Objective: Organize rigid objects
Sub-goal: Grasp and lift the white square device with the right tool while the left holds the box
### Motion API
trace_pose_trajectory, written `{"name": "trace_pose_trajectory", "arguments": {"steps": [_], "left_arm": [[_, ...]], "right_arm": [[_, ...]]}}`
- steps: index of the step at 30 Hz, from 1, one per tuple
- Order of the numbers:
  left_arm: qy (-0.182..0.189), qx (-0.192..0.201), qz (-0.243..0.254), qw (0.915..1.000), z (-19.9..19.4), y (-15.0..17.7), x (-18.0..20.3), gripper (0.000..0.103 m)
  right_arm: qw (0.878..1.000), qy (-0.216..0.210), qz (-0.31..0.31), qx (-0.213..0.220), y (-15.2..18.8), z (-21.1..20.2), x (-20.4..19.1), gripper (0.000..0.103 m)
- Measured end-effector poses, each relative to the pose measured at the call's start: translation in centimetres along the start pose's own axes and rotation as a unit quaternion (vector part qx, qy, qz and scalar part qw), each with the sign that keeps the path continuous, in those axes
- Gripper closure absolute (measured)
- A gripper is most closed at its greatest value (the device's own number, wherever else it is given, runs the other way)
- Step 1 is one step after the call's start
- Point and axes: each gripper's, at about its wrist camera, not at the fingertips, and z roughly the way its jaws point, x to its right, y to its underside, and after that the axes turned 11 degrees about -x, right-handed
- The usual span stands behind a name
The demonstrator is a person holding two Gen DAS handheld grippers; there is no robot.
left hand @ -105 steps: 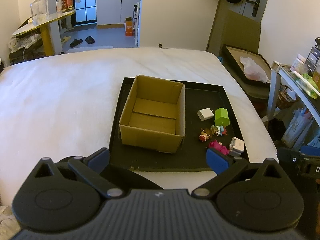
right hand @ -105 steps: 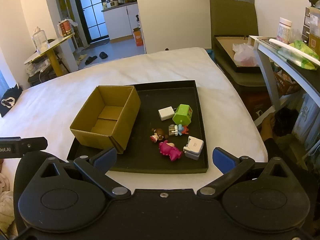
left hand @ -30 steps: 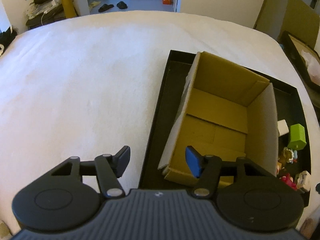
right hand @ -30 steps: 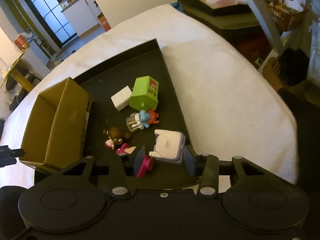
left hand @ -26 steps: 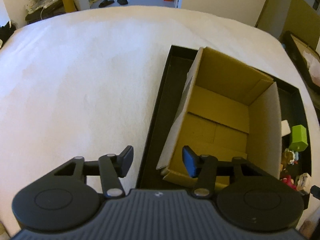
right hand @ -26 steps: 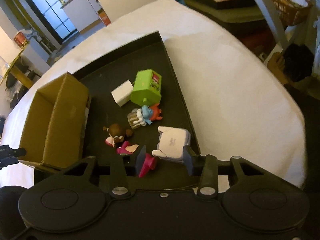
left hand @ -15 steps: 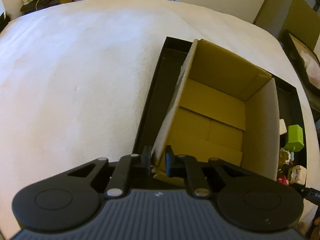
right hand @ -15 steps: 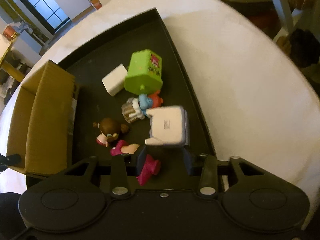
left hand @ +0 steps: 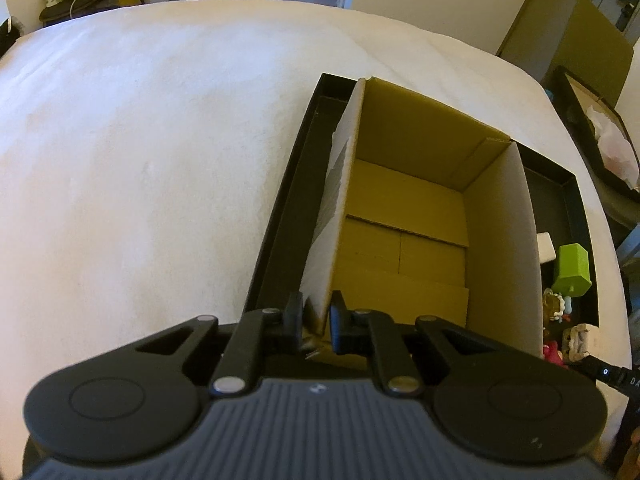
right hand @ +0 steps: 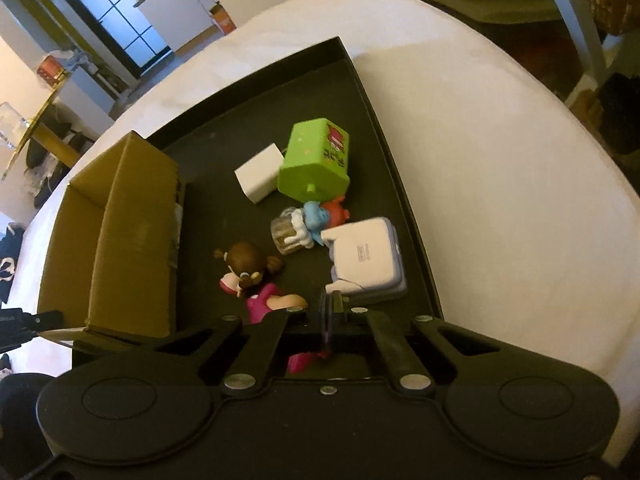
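Note:
An open, empty cardboard box (left hand: 404, 216) stands on a black tray (left hand: 280, 216) on a white bed. My left gripper (left hand: 316, 322) is shut on the box's near left wall corner. Right of the box lie small toys: a green house-shaped box (right hand: 316, 160), a white block (right hand: 258, 178), a blue and red figure with a jar (right hand: 308, 222), a brown-haired doll (right hand: 246, 264), a pink toy (right hand: 266, 302) and a white square case (right hand: 366, 258). My right gripper (right hand: 330, 310) is shut just below the white case; its jaws are together with nothing clearly between them.
The tray (right hand: 400, 184) has a raised rim close to the white case. The white bed (left hand: 140, 160) spreads to the left and falls away on the right (right hand: 500, 184). A shelf leg (right hand: 576, 28) and a basket (right hand: 608, 4) stand beyond the bed.
My left gripper moved onto the box's near left corner and closed on its wall. My right gripper came down over the toys and closed right below the white case.

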Motion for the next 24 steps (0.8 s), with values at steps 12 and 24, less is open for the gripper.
{"name": "trace_pose_trajectory", "arguments": {"steps": [12,24], "left_arm": [[0.013,0.007,-0.012,0.9998,-0.2,0.4,-0.6,0.090],[0.009,0.028,-0.013,0.9995,-0.8,0.6,-0.6,0.087]], "right_arm": [[0.998,0.064,-0.014,0.011,-1.7,0.2,-0.7,0.040],[0.990,0.113,-0.081,-0.007,-2.6,2.6,-2.3,0.061]]}}
